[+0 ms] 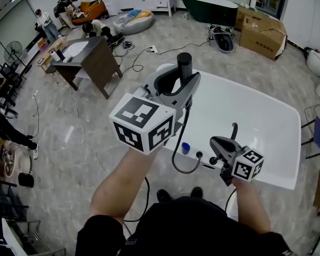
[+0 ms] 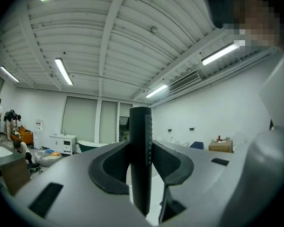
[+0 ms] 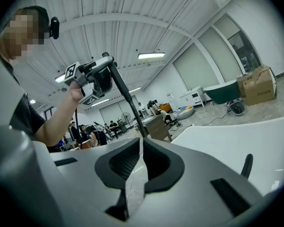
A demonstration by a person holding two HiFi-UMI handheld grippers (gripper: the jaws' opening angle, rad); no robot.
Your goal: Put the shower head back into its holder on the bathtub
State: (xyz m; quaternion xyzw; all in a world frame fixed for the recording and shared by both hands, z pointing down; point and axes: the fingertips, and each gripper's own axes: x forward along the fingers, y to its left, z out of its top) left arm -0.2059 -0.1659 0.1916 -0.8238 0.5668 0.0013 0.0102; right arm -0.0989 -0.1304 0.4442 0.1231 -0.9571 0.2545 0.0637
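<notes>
My left gripper (image 1: 185, 80) is raised above the white bathtub (image 1: 256, 108) and is shut on the black stick-shaped shower head (image 1: 184, 63), which stands upright between the pads (image 2: 140, 160). Its black hose (image 1: 175, 148) hangs down in a loop to the tub's near rim. My right gripper (image 1: 216, 151) sits low at that rim beside a black upright fitting (image 1: 234, 130). In the right gripper view the jaws stand a narrow slit apart with nothing between them (image 3: 141, 148), and the hose (image 3: 125, 93) runs up to the left gripper behind them.
A small blue object (image 1: 185, 148) rests on the tub rim near the hose loop. On the floor stand a wooden vanity with a basin (image 1: 90, 57), a dark green tub (image 1: 208, 7), cardboard boxes (image 1: 261, 33) and loose cables (image 1: 141, 55). People sit at the far left.
</notes>
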